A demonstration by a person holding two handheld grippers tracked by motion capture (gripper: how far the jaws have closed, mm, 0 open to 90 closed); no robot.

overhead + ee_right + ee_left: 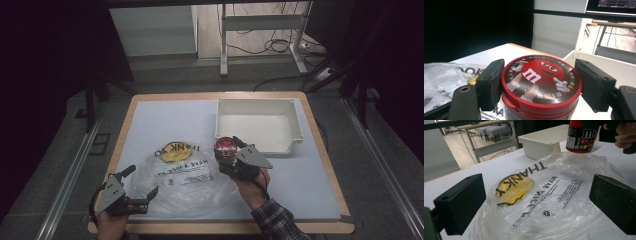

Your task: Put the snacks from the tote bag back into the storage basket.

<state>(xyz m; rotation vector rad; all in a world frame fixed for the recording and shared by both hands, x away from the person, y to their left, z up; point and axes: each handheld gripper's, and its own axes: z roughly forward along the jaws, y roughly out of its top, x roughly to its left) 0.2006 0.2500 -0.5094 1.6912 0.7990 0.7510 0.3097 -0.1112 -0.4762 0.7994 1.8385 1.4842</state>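
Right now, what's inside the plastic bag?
Through the clear plastic bag a yellow item shows, partly behind the black print. Crumpled folds hide whatever else it may hold. The left gripper stands open at its edge.

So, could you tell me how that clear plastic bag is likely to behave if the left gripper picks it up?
The plastic bag looks thin and crinkled, so it would probably sag and fold rather than hold shape. Its glossy film may slip between the left gripper's open jaws unless bunched. The yellow item inside could slide toward the low end once lifted.
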